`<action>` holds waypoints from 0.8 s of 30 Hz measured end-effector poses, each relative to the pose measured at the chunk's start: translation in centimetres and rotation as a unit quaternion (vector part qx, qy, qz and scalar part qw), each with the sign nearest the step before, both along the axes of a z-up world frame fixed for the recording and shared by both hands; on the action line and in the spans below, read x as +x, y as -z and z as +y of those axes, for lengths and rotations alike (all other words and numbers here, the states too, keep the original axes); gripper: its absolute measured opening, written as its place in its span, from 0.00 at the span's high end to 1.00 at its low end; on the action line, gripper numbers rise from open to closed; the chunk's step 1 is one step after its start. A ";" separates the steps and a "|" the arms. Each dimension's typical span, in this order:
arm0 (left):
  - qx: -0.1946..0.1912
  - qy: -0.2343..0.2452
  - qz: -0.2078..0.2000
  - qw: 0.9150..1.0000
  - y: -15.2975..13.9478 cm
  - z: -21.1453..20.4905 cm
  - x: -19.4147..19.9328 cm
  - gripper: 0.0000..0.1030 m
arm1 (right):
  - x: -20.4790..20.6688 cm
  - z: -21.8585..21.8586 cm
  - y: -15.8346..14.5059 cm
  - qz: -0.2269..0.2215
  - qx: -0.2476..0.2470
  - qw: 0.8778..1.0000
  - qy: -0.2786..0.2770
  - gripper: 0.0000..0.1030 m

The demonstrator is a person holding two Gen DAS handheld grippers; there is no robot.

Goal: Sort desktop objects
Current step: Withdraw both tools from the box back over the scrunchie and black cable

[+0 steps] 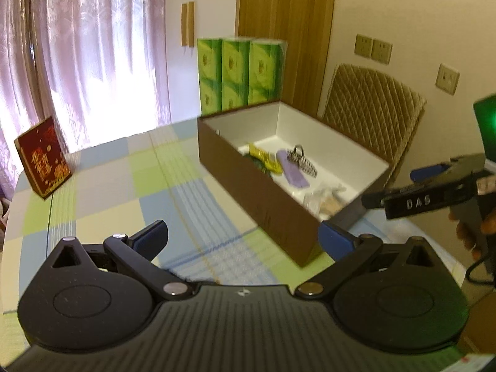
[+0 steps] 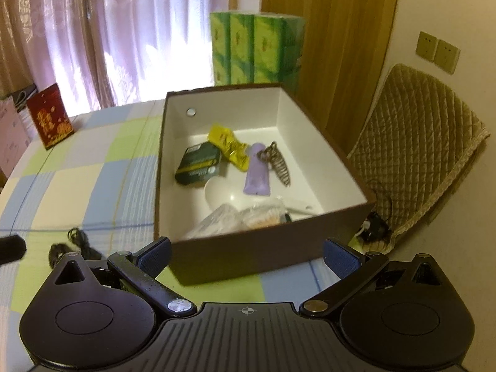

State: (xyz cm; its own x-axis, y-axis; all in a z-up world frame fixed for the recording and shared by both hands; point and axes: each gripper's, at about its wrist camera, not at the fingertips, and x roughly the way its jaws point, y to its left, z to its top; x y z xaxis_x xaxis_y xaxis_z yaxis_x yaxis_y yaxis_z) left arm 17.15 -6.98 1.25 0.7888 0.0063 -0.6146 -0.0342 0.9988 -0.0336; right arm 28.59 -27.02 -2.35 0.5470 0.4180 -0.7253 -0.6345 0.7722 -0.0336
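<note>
A checked cloth in blue, green and cream covers the surface (image 2: pixel 93 167). At its far left edge a dark red card with gold print (image 2: pixel 49 116) stands upright in front of pale lilac curtains (image 2: pixel 124 31). Nearer, on the left, a tangle of black cord (image 2: pixel 77 241) lies on the cloth.

The left gripper (image 1: pixel 243 240) hovers above the cloth with its blue-padded fingers spread wide and nothing between them, pointing at the near corner of the box.

In the middle sits an open brown box (image 2: pixel 266 254) with white inner walls. Inside it, from left to right: a dark green packet (image 2: pixel 198 164) with a yellow foil packet (image 2: pixel 229 145) just behind it, a white spoon (image 2: pixel 223 193) in front of them, a lilac pouch (image 2: pixel 257 173), and a striped hair claw (image 2: pixel 279 164) beside the pouch. Crumpled clear plastic bags (image 2: pixel 235 217) lie against the box's near wall.

Behind the box stands a tall pack of green tissue boxes (image 2: pixel 254 46).

The right gripper (image 2: pixel 247 255) hangs just before the box's near wall, fingers also wide apart and empty. To the right, a quilted tan chair back (image 2: pixel 418 142) leans by the wall, below beige wall sockets (image 2: pixel 437 51).
</note>
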 end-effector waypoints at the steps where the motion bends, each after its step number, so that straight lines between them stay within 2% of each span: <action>1: 0.001 -0.002 0.006 1.000 0.4 0.0 -0.3 0.01 | -0.3 0.1 0.2 0.003 -0.002 1.000 -0.001 0.02; 10: 0.002 -0.039 0.067 0.997 4.2 1.9 -3.1 0.01 | -3.0 1.0 2.9 0.039 -0.008 0.999 -0.030 0.02; 24: -0.002 -0.092 0.129 0.987 7.1 5.5 -5.7 0.01 | -5.6 4.9 6.9 0.104 -0.021 0.990 -0.091 0.02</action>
State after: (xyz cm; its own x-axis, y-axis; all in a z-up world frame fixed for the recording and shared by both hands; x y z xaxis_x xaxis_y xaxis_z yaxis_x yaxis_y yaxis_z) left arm 11.49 -1.51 -5.89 0.5916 0.1331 -0.7952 -0.2237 0.9746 -0.0033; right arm 23.01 -22.12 -9.30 0.3017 0.4637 -0.8330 -0.7595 0.6451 0.0840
